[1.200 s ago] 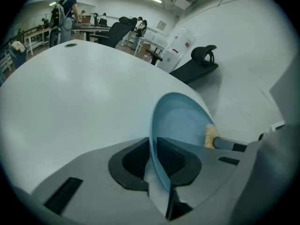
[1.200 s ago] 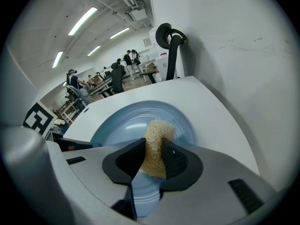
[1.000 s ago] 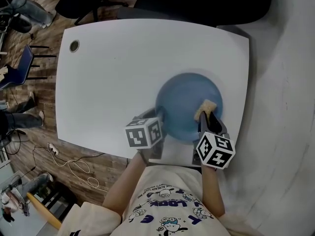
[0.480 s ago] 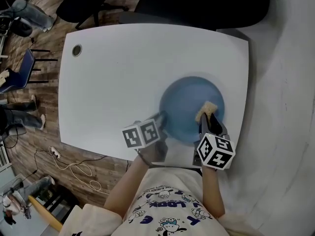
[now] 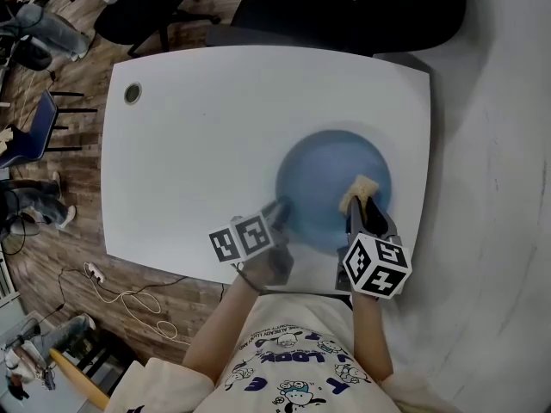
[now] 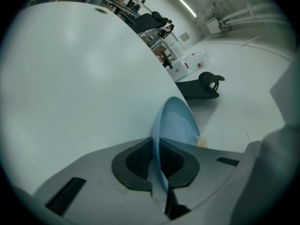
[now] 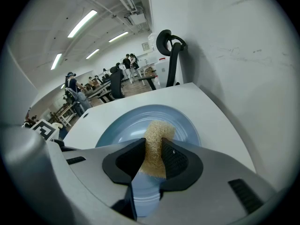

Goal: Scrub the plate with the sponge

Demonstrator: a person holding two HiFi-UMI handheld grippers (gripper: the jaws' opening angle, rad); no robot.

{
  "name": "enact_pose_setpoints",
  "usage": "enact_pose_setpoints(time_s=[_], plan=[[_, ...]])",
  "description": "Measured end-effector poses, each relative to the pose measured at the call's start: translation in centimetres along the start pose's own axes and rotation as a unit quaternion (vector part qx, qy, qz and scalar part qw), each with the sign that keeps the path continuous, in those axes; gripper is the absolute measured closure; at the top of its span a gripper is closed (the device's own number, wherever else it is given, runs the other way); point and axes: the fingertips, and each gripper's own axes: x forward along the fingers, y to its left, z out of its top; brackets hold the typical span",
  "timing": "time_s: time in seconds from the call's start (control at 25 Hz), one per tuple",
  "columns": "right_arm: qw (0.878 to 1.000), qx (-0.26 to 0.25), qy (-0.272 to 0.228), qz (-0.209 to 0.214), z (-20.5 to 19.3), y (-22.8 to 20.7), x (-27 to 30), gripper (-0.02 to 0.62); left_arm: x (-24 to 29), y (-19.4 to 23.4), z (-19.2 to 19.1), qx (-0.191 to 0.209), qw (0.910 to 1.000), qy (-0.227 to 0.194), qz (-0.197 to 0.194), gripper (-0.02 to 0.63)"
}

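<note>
1. The right gripper (image 7: 153, 159) was closed partway on the sponge (image 7: 157, 137), its pads pressing both sides of the tan block.
2. The sponge's far end stuck out past the jaws and lay on the plate (image 5: 320, 172), toward its right side in the head view.
3. The left gripper (image 6: 157, 162) was clamped on the plate's near-left rim, with the thin blue edge pinched between its 2 pads.
4. The plate sat on the white table (image 5: 198, 144), close to the front right corner.
5. Black chairs (image 5: 293, 11) stood along the table's far side.
</note>
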Motion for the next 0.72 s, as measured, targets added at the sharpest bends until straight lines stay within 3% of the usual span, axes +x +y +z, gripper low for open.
enact_pose_setpoints(time_s=[0.72], plan=[[0.998,-0.044,-0.055,0.002,5.8,4.4,-2.8,0.485,-6.0,-3.2,4.9,0.03,0.9965,-0.073,-0.029,0.583]])
